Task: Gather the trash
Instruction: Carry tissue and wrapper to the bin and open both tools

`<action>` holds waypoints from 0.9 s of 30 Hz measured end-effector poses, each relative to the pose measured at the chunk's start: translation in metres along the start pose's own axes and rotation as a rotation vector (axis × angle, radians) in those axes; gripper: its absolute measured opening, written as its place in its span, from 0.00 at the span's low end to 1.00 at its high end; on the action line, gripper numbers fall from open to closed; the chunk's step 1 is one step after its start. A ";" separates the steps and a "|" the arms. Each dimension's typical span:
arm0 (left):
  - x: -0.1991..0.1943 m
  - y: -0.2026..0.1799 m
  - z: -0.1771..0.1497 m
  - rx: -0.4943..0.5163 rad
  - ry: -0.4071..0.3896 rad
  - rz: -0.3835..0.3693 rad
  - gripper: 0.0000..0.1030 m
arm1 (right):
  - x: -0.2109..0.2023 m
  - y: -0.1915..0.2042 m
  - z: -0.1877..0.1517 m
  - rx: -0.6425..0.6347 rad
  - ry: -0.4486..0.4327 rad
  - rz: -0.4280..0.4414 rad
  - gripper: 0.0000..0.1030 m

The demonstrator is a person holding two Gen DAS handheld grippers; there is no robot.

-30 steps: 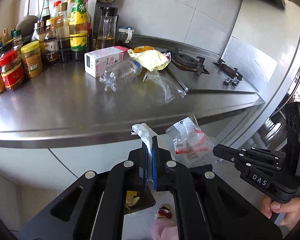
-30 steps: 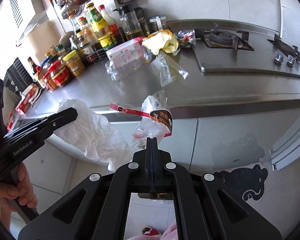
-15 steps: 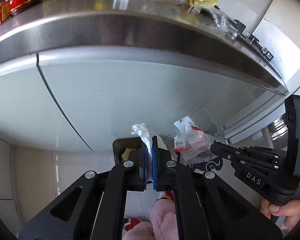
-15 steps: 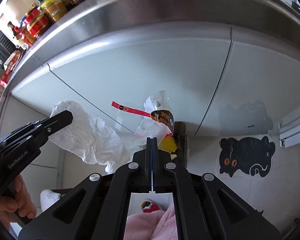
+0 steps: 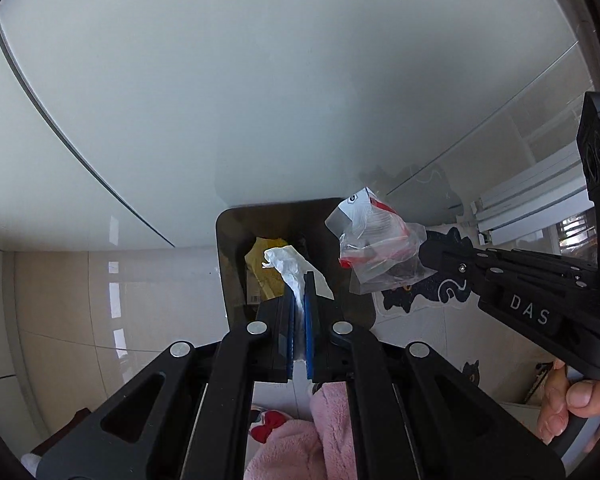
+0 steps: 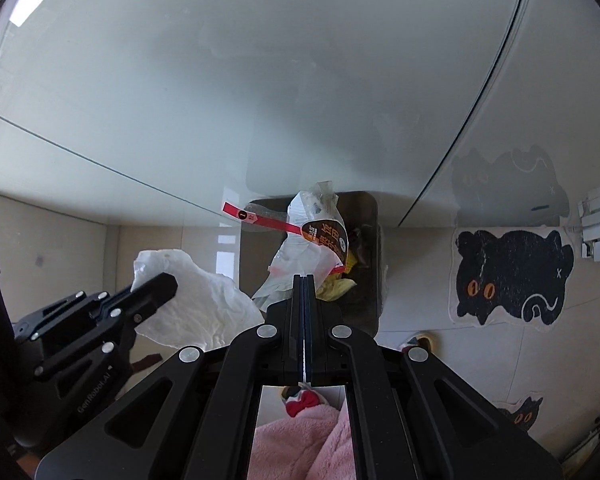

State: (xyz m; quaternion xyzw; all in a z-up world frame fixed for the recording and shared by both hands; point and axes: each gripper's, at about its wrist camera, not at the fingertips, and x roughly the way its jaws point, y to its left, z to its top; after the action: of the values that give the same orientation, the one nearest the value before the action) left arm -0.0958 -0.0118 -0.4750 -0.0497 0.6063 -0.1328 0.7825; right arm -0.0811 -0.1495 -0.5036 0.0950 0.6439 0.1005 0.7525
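My left gripper (image 5: 299, 280) is shut on a crumpled white tissue (image 5: 290, 266) and holds it above the open dark trash bin (image 5: 230, 280) on the floor. The tissue also shows in the right wrist view (image 6: 196, 304), beside the left gripper (image 6: 156, 284). My right gripper (image 6: 304, 280) is shut on a clear plastic wrapper with red and black print (image 6: 312, 240), held over the same bin (image 6: 374, 280). In the left wrist view the wrapper (image 5: 376, 248) hangs from the right gripper (image 5: 424, 248) at the bin's right side. Yellow trash (image 5: 266, 276) lies in the bin.
White cabinet doors (image 5: 260, 80) stand right behind the bin. A black cat-shaped mat (image 6: 512, 276) lies on the tiled floor to the right. Pink fleece clothing (image 6: 300, 440) and a slipper with a red bow (image 6: 300, 402) show below the grippers.
Both grippers have dropped from counter height down toward the floor, each keeping its trash. The counter is out of view and the bin now sits under both.
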 end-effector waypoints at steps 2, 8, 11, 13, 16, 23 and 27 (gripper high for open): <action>0.014 0.004 -0.002 -0.005 0.020 0.001 0.02 | 0.012 -0.002 0.004 0.017 0.016 0.007 0.02; 0.045 0.010 -0.006 -0.022 0.069 -0.004 0.03 | 0.036 -0.002 0.020 0.056 0.039 0.032 0.02; 0.050 0.015 -0.006 -0.032 0.085 -0.012 0.04 | 0.044 -0.004 0.024 0.082 0.049 0.047 0.05; 0.049 0.017 -0.003 -0.038 0.083 -0.022 0.05 | 0.046 -0.004 0.026 0.083 0.052 0.042 0.05; 0.044 0.019 0.002 -0.042 0.072 -0.022 0.18 | 0.043 -0.001 0.029 0.087 0.045 0.039 0.06; 0.017 0.022 0.009 -0.068 0.021 -0.014 0.48 | 0.015 -0.004 0.031 0.130 -0.028 0.029 0.74; -0.008 0.022 0.015 -0.086 -0.008 -0.018 0.59 | -0.014 0.007 0.033 0.126 -0.077 0.011 0.87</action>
State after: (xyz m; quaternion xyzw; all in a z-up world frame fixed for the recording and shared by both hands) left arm -0.0804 0.0107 -0.4690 -0.0890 0.6077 -0.1134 0.7809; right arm -0.0509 -0.1473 -0.4837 0.1494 0.6190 0.0603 0.7687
